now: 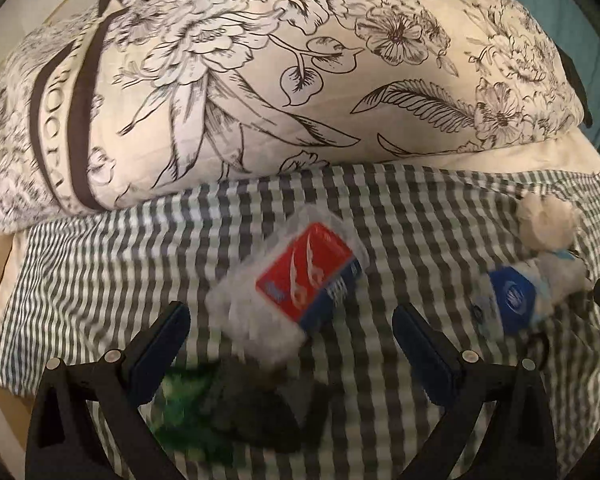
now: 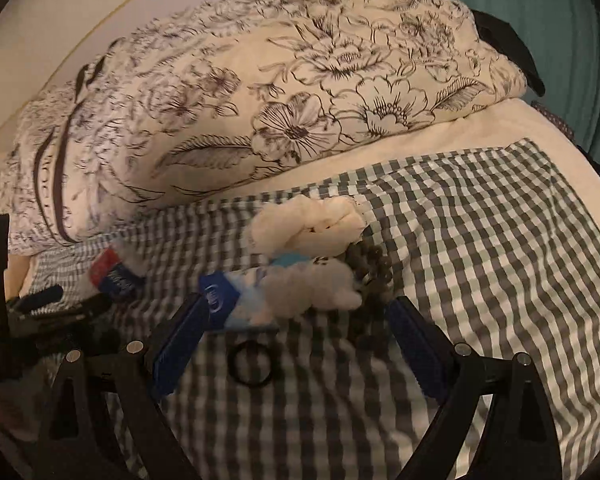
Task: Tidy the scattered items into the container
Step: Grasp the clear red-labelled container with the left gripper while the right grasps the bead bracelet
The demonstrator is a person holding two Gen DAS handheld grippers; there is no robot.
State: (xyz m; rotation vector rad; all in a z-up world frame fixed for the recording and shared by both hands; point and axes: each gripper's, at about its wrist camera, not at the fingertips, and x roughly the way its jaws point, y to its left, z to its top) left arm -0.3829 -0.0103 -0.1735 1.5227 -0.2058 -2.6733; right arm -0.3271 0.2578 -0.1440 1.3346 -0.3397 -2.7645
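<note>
1. Black ring (image 2: 254, 364) is seen lying on the checked cloth (image 2: 480, 240) between the spread, empty fingers of the right gripper (image 2: 296, 344)
2. Just beyond it, a blue-and-white packet (image 2: 236, 304), a pale plush toy (image 2: 312, 280) and a cream cloth bundle (image 2: 312, 224) are clustered together
3. A clear red-labelled pack (image 1: 296, 280) is framed by the left gripper (image 1: 292, 344), its jaws held wide and empty
4. A floral pillow (image 1: 260, 80) is shown behind; no container is visible
</note>
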